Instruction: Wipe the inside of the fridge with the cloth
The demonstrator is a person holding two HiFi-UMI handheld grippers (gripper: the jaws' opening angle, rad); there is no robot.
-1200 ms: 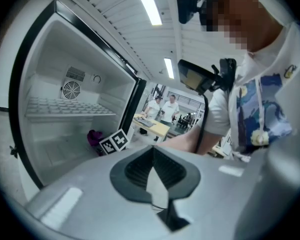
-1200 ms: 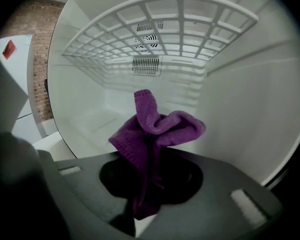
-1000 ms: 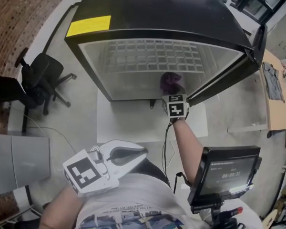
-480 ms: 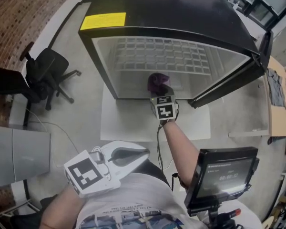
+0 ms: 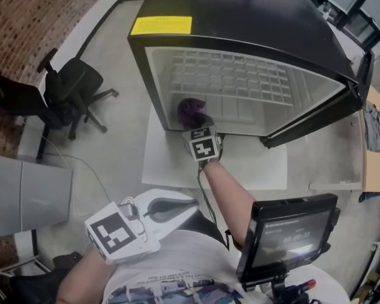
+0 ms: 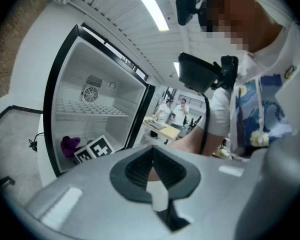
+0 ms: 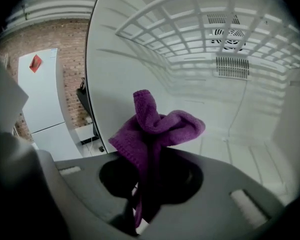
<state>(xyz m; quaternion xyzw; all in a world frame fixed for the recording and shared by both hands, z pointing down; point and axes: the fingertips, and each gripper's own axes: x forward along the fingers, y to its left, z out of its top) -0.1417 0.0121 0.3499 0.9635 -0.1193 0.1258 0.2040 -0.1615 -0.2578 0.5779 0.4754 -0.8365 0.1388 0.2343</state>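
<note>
Fingers [image 7: 182, 180] (right gripper [image 7: 142, 194]) clamp cloth [image 7: 157, 129] inside fridge [image 5: 253, 18]; shelf [image 7: 200, 34] above, chair [image 5: 73, 90] left.

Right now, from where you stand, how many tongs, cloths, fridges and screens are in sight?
Tongs: 2 (left tongs, right tongs)
Purple cloth: 1
Fridge: 1
Screen: 1
Total: 5
</note>
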